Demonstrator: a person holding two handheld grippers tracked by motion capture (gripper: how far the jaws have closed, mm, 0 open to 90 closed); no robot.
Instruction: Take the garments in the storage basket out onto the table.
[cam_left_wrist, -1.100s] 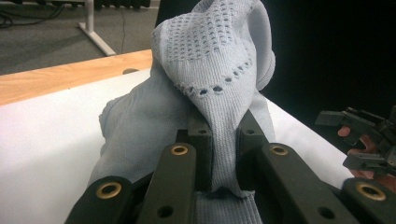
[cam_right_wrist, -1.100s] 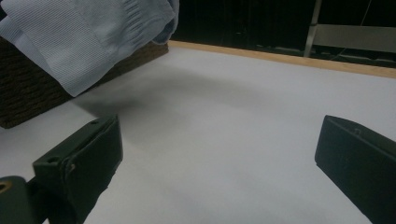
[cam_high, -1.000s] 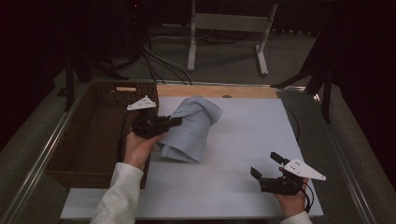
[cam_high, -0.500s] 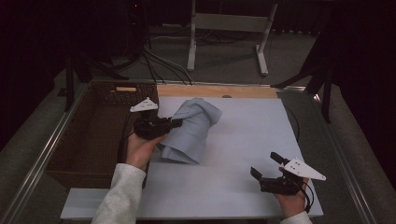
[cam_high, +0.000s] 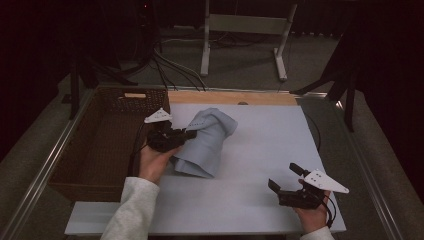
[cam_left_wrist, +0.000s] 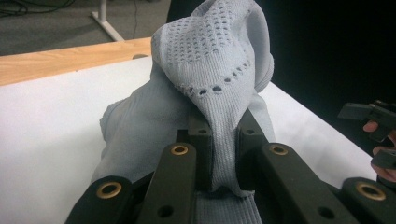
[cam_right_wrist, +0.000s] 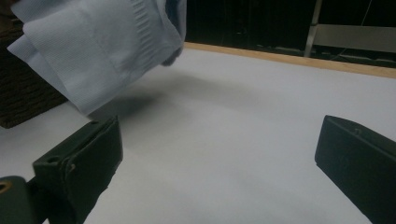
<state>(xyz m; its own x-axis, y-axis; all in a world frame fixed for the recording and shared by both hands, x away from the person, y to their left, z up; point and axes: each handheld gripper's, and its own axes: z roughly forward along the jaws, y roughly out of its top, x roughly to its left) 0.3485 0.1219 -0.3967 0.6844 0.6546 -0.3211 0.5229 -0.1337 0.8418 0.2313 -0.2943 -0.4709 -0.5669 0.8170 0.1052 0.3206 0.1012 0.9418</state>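
Observation:
A pale blue knitted garment (cam_high: 205, 141) hangs bunched over the left part of the white table top (cam_high: 270, 135). My left gripper (cam_high: 187, 134) is shut on a fold of it; in the left gripper view the knit (cam_left_wrist: 210, 84) rises from between the two black jaws, which press on it from both sides. In the right gripper view the garment's lower edge (cam_right_wrist: 98, 51) floats above the table with a shadow beneath. My right gripper (cam_high: 284, 178) stands open near the table's front right, jaws wide apart and nothing between them.
A brown wicker basket (cam_high: 107, 132) sits along the table's left side, right beside my left hand. A wooden strip (cam_high: 235, 97) runs along the table's far edge. Metal stand legs (cam_high: 240, 40) and cables (cam_high: 165, 60) lie on the floor beyond.
My left gripper has drawn slightly back and left with the garment, lifting its lower edge off the table. The right gripper has stayed in place.

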